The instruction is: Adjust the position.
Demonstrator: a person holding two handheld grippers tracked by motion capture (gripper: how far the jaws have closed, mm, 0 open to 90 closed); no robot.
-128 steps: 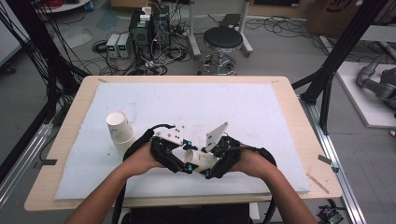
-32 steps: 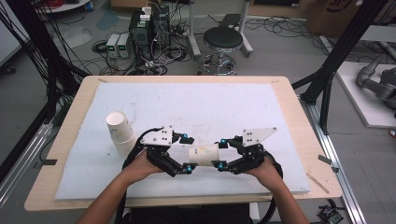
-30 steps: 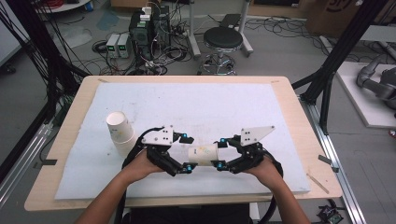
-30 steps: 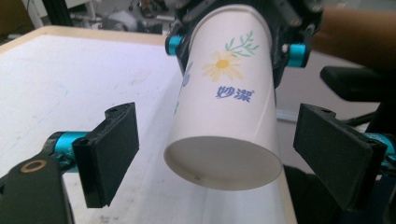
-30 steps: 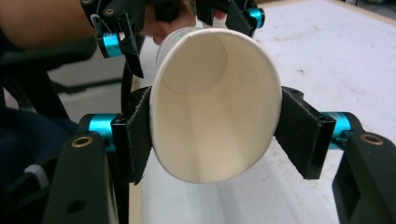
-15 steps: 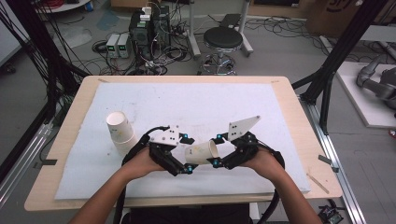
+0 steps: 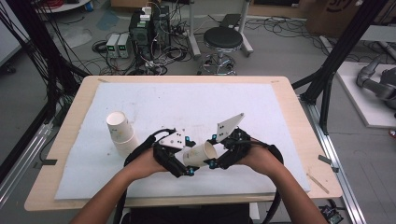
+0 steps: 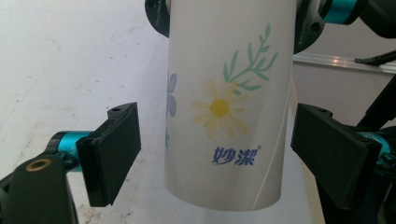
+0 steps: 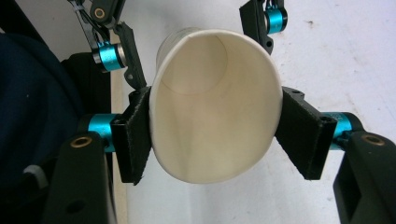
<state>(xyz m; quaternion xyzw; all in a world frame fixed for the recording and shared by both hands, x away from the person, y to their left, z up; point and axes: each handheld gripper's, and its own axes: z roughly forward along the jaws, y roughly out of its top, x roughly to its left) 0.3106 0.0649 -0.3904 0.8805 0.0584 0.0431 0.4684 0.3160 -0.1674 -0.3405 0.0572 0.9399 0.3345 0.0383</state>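
Note:
A white paper cup [image 7: 201, 154] with a daisy print [image 8: 219, 109] hangs above the white mat, lying tilted between both hands. My right gripper [image 7: 214, 151] is shut on the cup's mouth; its pads [image 9: 136, 140] press the rim [image 9: 217, 44] into an oval. My left gripper [image 7: 188, 163] is open around the cup's base end. Its jaws have just been closing a little with the cup between them, and a gap remains at each pad [image 8: 114, 144]. In the right gripper view the left gripper's jaws stand behind the cup.
A short stack of paper cups [image 7: 119, 132] lies tilted on the white mat [image 7: 196, 105] to the left of my hands. The wooden table edge [image 7: 177, 198] runs close below my forearms. Cables trail from both grippers.
My right gripper has risen and swung left with the cup, which now tilts mouth-up to the right. The left hand has stayed in place.

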